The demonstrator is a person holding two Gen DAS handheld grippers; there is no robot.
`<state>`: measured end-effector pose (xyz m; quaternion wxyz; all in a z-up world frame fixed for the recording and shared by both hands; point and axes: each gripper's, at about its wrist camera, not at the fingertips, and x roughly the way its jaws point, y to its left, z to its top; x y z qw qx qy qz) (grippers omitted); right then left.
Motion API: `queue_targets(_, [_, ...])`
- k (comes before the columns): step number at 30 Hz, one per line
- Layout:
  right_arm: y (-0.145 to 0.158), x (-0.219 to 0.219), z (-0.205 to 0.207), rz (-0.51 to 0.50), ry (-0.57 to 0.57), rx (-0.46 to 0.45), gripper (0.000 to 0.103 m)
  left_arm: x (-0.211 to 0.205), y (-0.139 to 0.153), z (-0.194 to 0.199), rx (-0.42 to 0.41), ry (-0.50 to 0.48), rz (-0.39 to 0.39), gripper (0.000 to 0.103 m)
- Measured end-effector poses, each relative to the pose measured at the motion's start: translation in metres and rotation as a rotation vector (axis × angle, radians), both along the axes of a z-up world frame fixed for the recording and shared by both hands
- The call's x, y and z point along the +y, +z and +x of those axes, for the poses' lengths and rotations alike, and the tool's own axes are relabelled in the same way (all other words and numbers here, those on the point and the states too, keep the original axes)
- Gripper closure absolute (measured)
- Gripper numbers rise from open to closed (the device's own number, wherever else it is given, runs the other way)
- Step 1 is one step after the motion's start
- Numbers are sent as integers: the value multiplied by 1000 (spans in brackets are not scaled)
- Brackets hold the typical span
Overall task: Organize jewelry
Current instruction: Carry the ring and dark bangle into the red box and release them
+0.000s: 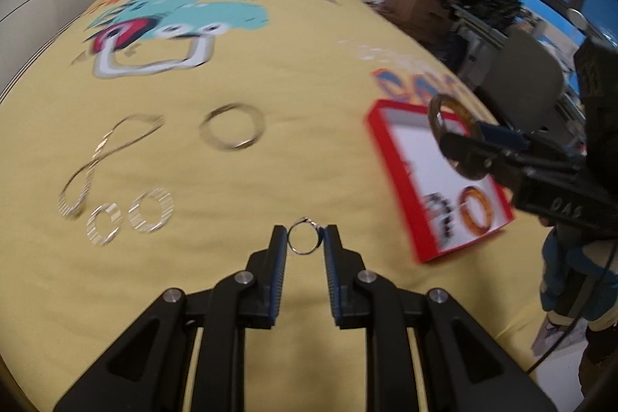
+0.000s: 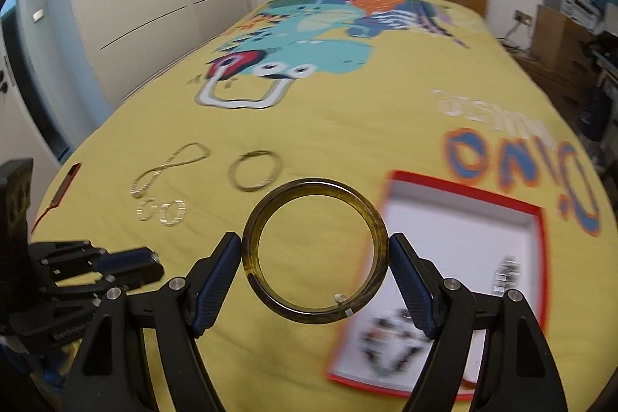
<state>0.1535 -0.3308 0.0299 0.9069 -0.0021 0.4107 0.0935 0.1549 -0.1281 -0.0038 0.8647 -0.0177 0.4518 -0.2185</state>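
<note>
Left tongs point(image 1: 306, 238) pinch a small silver ring point(image 1: 304, 236) across its diameter, held just above the yellow bedspread point(image 1: 270, 172), so it stays upright and visible between the pads. Right tongs point(image 2: 316, 250) clamp a dark amber bangle point(image 2: 314, 251) by its outer edge, face-on to the camera; in the left view that bangle hangs over the near part of the red-rimmed tray point(image 1: 398, 180), likely staged for a drop. The tray already holds an orange bangle point(image 1: 477, 213) and a dark beaded piece point(image 1: 438, 215), so it looks like the collection point.

Still loose on the bed: a chain necklace point(image 1: 104, 157), a thin silver bangle point(image 1: 233, 127), two wide silver hoops point(image 1: 129, 217). They lie spread apart, not overlapping, which keeps each an easy single pick. Motion blur hides finer detail.
</note>
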Motion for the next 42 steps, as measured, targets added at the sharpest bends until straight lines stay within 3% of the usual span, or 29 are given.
queue_targets(7, [-7,-70,14,-23,-90,5,26,-95,9,31,-32,-143,7,85])
queue_targets(16, [-43,-117,61,4,-100,55,26,-182,-22,61,-14,-252,67,85])
queue_targets(26, [-82,-121,91,4,-36,135,26,-208,-62,83,24,-236,145,85])
queue_targets(42, [-101,-129,100,-23,-66,189,26,-212,-72,85,-15,-231,191,84])
